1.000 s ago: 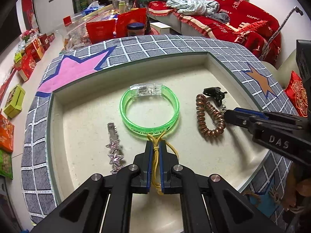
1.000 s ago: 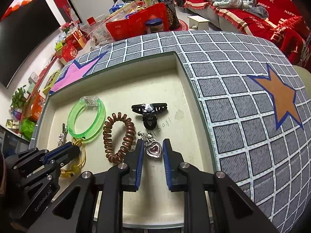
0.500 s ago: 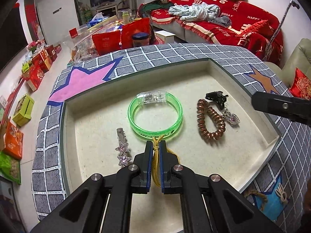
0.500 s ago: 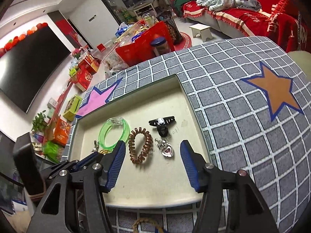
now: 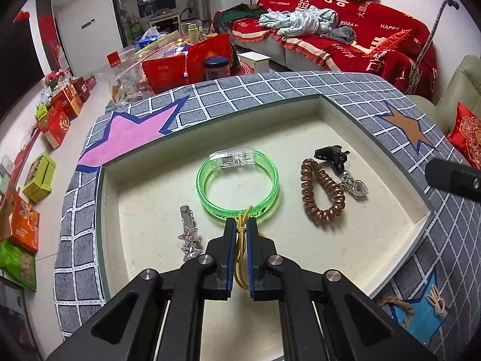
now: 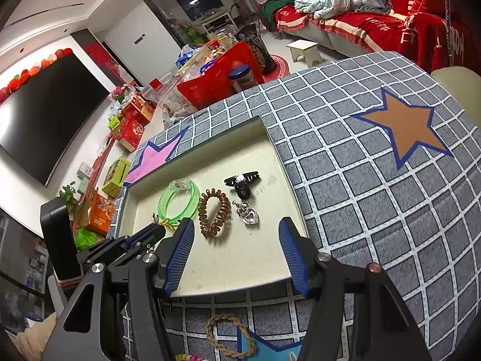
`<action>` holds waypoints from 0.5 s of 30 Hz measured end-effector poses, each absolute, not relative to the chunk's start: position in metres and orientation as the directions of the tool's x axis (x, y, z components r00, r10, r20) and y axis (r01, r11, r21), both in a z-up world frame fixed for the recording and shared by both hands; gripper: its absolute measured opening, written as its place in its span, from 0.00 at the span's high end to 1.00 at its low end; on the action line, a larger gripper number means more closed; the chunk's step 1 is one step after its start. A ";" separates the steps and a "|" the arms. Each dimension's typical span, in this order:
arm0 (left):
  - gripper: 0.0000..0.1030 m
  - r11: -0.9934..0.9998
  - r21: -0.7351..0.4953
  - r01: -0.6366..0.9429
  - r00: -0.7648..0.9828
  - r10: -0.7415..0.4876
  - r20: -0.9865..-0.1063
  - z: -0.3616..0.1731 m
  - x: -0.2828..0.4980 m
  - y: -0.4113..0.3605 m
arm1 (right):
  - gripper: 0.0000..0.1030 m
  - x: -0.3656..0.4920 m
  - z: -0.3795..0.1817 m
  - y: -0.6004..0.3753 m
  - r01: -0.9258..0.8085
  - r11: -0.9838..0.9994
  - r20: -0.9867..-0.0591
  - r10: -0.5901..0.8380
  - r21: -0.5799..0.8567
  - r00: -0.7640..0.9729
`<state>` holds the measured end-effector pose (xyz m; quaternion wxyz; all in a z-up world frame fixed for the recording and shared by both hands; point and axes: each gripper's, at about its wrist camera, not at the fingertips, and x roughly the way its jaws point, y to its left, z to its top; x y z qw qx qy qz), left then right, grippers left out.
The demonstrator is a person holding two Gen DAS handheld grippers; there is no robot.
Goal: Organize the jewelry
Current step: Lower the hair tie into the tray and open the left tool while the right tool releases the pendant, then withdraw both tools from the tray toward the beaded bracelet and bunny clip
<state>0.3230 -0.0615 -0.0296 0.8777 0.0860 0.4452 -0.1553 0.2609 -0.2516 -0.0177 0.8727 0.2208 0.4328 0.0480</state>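
Jewelry's mostly lined up in the tray [image 5: 418,207], left hand-held gripper [image 5: 240,230] pinching the yellow cord [image 5: 240,255] beside the green bangle [image 5: 239,185], right hand-held gripper [image 6: 236,254] just opened empty, so set the cord down next I guess.

Both views are evenly lit by indoor ceiling light, moderately bright, slightly cool white. Heavy fisheye: black vignette in all corners, and the grey grid-patterned fabric surround [image 5: 270,90] bows hard toward the rims. The centre is sharp; the cream recessed tray floor [image 5: 156,210] shows fine specks clearly. Shadows are soft and short, falling toward 6 o'clock under the translucent green plastic bangle [image 5: 239,186] and the coiled brown spiral hair tie [image 5: 321,194]. Small specular glints sit on the silver screw heads of the black gripper arms. The dark flat wall screen [image 6: 45,120] at 9 o'clock in the right view is nearly black, with no glare. The background room is softer, with mild smear at the edges.
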 end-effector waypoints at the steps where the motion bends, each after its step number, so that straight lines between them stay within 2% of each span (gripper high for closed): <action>1: 0.78 0.937 0.011 0.348 0.556 -0.197 -0.807 -0.029 0.323 -0.061 | 0.40 0.261 -0.019 -0.252 0.108 0.897 -0.734 0.275 0.428 0.621; 8: 0.76 0.939 -0.018 0.343 0.561 -0.220 -0.798 -0.026 0.323 -0.057 | 0.40 0.256 -0.024 -0.253 0.112 0.894 -0.735 0.278 0.433 0.618; 9: 0.64 0.941 -0.021 0.339 0.564 -0.220 -0.796 -0.026 0.323 -0.056 | 0.40 0.255 -0.024 -0.254 0.114 0.894 -0.735 0.277 0.433 0.619; 10: 0.06 0.943 -0.023 0.331 0.566 -0.218 -0.795 -0.026 0.324 -0.055 | 0.39 0.255 -0.024 -0.255 0.117 0.893 -0.734 0.275 0.434 0.620; 11: 0.00 0.951 -0.026 0.309 0.584 -0.212 -0.783 -0.024 0.323 -0.052 | 0.40 0.253 -0.024 -0.256 0.119 0.893 -0.734 0.274 0.434 0.622; 15: 0.00 0.951 -0.011 0.309 0.611 -0.208 -0.763 -0.022 0.323 -0.050 | 0.39 0.251 -0.024 -0.258 0.125 0.892 -0.733 0.269 0.434 0.624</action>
